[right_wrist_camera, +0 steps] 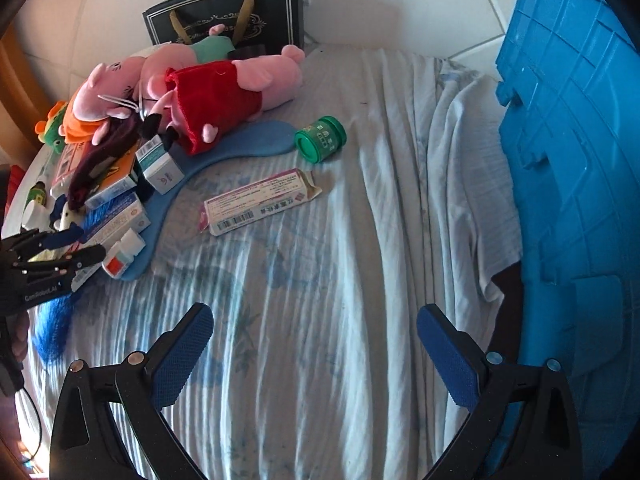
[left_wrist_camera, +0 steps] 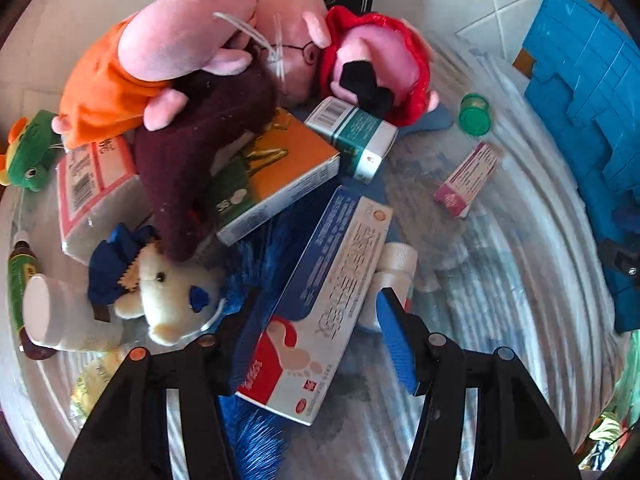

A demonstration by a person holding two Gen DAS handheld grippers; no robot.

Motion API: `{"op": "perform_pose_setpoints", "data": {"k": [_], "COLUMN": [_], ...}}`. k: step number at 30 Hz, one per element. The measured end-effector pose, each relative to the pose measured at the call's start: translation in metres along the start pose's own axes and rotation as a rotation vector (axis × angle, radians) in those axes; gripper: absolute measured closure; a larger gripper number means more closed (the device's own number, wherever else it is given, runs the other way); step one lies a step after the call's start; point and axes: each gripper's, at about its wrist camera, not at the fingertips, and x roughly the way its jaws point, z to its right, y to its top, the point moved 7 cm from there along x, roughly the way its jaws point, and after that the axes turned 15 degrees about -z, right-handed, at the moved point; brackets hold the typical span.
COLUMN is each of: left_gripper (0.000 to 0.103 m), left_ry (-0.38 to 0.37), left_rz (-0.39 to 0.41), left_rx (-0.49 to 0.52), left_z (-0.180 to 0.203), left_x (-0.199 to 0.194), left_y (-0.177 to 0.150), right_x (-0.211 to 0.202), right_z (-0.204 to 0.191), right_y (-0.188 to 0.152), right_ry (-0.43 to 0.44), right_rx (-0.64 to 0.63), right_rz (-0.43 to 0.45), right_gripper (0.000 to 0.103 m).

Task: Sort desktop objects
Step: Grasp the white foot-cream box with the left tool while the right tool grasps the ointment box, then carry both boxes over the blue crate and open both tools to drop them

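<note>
Foot-cream box (left_wrist_camera: pixel 324 308) sits between left claw (left_wrist_camera: pixel 320 340) fingers; right claw (right_wrist_camera: pixel 316 356) gapes.

- The left gripper (left_wrist_camera: pixel 320 332) is reaching low at the left of the scene, its jaws spread apart.
- The right gripper (right_wrist_camera: pixel 316 344) is hovering nearer, jaws gaping wide, gripping nothing.

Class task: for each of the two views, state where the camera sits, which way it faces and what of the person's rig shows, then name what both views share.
Left wrist: sits on the left gripper, looks down into the pile; its fingers flank the long box.
Right wrist: sits on the right gripper, looks across the bare sheet toward the wall; its open fingers show, with the left gripper at the left edge.
Shared: the green jar, pink box, red-dressed pig, black bag, blue crate.
</note>
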Motion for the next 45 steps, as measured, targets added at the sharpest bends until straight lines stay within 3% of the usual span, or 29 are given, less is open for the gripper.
{"op": "perform_pose_setpoints", "data": {"k": [3, 5, 7, 11, 13, 15, 18, 22, 23, 24, 25, 26, 27, 28, 36, 45], "left_gripper": [0.066, 0.066, 0.073, 0.074, 0.074, 0.074, 0.072, 0.048, 0.048, 0.048, 0.048, 0.048, 0.053, 0.062, 0.064, 0.065], "left_ry": [-0.062, -0.081, -0.078, -0.08, -0.085, -0.072, -0.023, -0.002, 0.005, 0.022, 0.027, 0.016, 0.015, 0.0, 0.001, 0.0], "left_rz": [-0.019, -0.001, 0.018, 0.04, 0.025, 0.011, -0.006, -0.016, -0.029, -0.05, -0.067, -0.065, -0.063, -0.058, 0.025, 0.147], "left_rx": [-0.013, -0.036, -0.07, -0.129, -0.128, -0.119, -0.089, -0.073, -0.073, -0.077, -0.078, -0.073, -0.076, -0.081, -0.102, -0.109], "left_z": [0.006, 0.006, 0.003, -0.001, 0.005, 0.009, 0.013, 0.014, 0.014, 0.011, 0.011, 0.012, 0.011, 0.011, 0.015, 0.024], "left_x": [0.007, 0.008, 0.008, 0.011, 0.011, 0.009, 0.008, 0.01, 0.015, 0.02, 0.026, 0.028, 0.03, 0.03, -0.002, -0.063], "left_y": [0.003, 0.01, 0.017, 0.03, 0.03, 0.026, 0.02, 0.02, 0.019, 0.015, 0.013, 0.009, 0.006, 0.002, -0.009, -0.034], "right_x": [0.011, 0.021, 0.028, 0.041, 0.05, 0.058, 0.07, 0.093, 0.096, 0.096, 0.093, 0.088, 0.086, 0.084, 0.05, -0.033], "right_z": [0.0, -0.004, -0.009, -0.018, -0.024, -0.029, -0.034, -0.045, -0.049, -0.051, -0.052, -0.05, -0.048, -0.045, -0.031, -0.043], "right_y": [0.011, 0.021, 0.033, 0.06, 0.073, 0.085, 0.1, 0.104, 0.102, 0.099, 0.096, 0.092, 0.089, 0.084, 0.056, 0.02], "right_ry": [0.028, 0.078, 0.088, 0.083, 0.091, 0.117, 0.125, 0.112, 0.114, 0.093, 0.045, 0.02, 0.02, 0.04, 0.07, 0.127], "right_rx": [0.027, 0.038, 0.034, 0.065, 0.077, 0.098, 0.126, 0.117, 0.101, 0.082, 0.06, 0.046, 0.043, 0.042, -0.01, -0.072], "right_rz": [-0.02, -0.052, -0.065, -0.075, -0.091, -0.102, -0.121, -0.176, -0.179, -0.176, -0.161, -0.15, -0.152, -0.167, -0.104, 0.039], "right_gripper": [0.0, 0.0, 0.0, 0.0, 0.008, 0.008, 0.008, 0.008, 0.011, 0.022, 0.048, 0.064, 0.078, 0.082, 0.086, 0.086]}}
